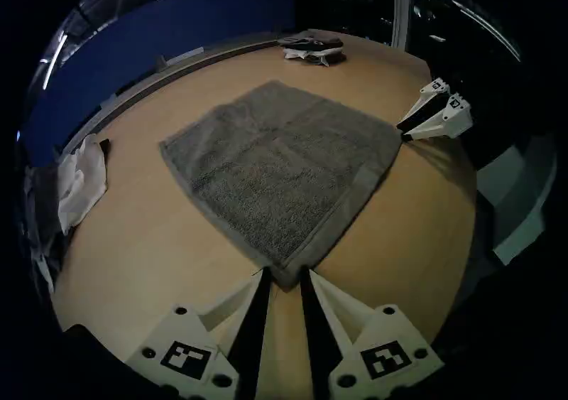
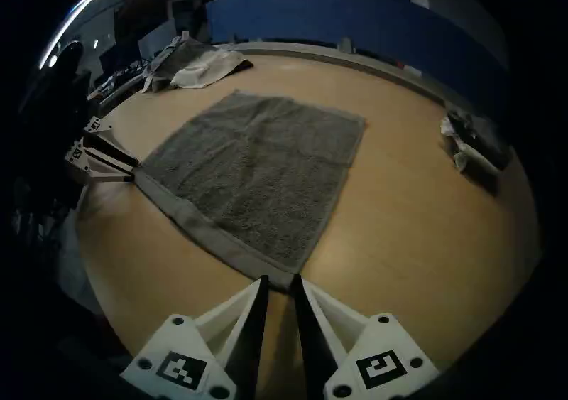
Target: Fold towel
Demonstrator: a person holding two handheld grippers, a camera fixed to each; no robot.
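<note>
Across a light wooden tabletop (image 1: 412, 258) backed by a blue partition wall (image 2: 355, 16), a grey terry towel (image 1: 284, 158) lay spread flat. The left gripper (image 1: 285, 276) had its jaws narrowed on the towel's near corner, pinching it. The right gripper (image 2: 279, 280) pinched the neighbouring corner likewise. A crumpled white cloth (image 1: 82, 180) sat near the table's edge.

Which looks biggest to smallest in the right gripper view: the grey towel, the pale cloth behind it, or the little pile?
Grey towel, biggest by far.
Pale cloth and little pile: nearly alike, and the cloth lies farther off, so I won't rank them.
</note>
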